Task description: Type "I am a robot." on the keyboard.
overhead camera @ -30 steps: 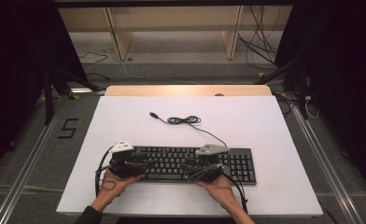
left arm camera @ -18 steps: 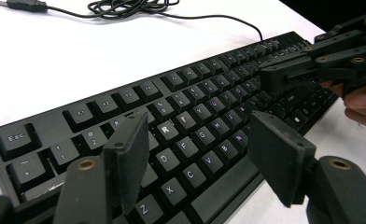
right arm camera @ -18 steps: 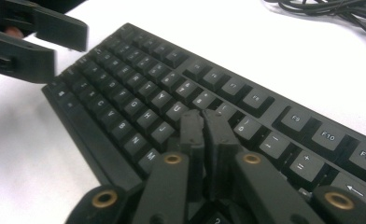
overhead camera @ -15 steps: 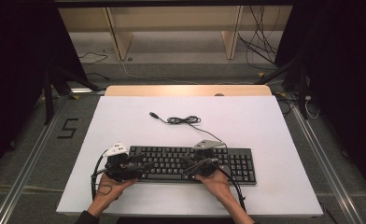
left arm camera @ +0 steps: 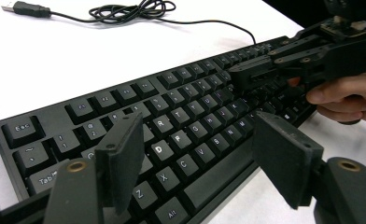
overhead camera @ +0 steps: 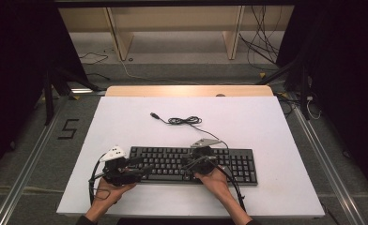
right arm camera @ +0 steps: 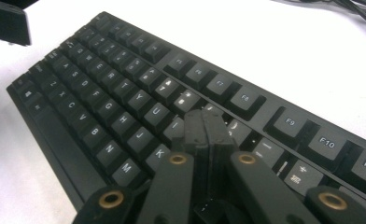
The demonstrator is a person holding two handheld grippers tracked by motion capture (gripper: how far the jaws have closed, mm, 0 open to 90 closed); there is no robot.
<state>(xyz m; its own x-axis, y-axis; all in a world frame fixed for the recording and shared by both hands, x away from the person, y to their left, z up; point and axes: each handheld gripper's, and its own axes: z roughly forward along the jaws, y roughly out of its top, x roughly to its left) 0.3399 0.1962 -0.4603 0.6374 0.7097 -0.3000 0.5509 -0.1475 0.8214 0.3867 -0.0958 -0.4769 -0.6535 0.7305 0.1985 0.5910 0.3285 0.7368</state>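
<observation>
The black keyboard (overhead camera: 194, 164) is seen lying flat on the white table (overhead camera: 266, 126), near the front edge, its long side running across. Its cable (overhead camera: 184, 121) is coiled behind it, with the plug end lying free toward the left.

The left gripper (overhead camera: 142, 169) is held at the keyboard's left end. Its jaws have just been opening and are now spread wide; in the left gripper view (left arm camera: 195, 163) the letter keys are framed between the two pads, and nothing is clamped. Compared with a second ago, its grey plate is found lower and further left, off the keyboard's corner.

The right gripper (overhead camera: 191, 164) is held over the middle of the keyboard. Its jaws are pressed fully together with nothing between them, and in the right gripper view the joined tips (right arm camera: 208, 126) are set down among the keys around I and O; whether a key is actually depressed cannot be told. A second ago these jaws were partly apart, and the gripper was held slightly further right.

The keyboard itself is unmoved since then.
</observation>
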